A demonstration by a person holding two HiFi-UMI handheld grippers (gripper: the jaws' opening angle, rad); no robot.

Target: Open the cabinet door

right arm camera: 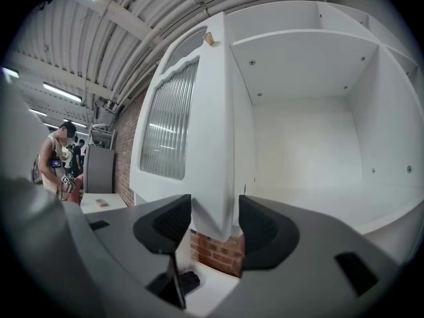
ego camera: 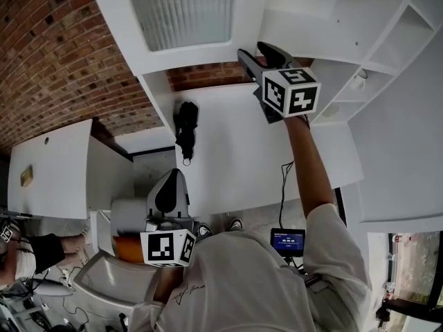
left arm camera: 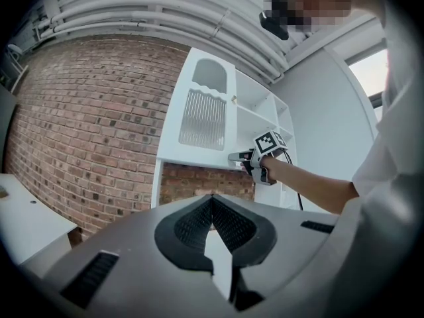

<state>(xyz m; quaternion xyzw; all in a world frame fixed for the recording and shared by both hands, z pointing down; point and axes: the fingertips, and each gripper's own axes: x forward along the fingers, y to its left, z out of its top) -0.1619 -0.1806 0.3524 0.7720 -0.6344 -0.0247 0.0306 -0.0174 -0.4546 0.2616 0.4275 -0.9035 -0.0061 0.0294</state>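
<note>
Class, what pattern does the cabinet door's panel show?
The panel has fine vertical ribs; clearest in the right gripper view.

place: probably a workshop | brick wall [left arm camera: 86, 124], corrugated ceiling [right arm camera: 146, 12] (strip lights [right arm camera: 63, 91]), white table [left arm camera: 23, 217]

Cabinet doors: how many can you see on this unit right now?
1. The ribbed-glass door, its lower edge between the parted jaws of the right gripper. Beside it are only open shelves. Others may sit outside the frames.

cabinet door [right arm camera: 192, 131]: white, ribbed pane | wall [left arm camera: 86, 124]: red brick
</note>
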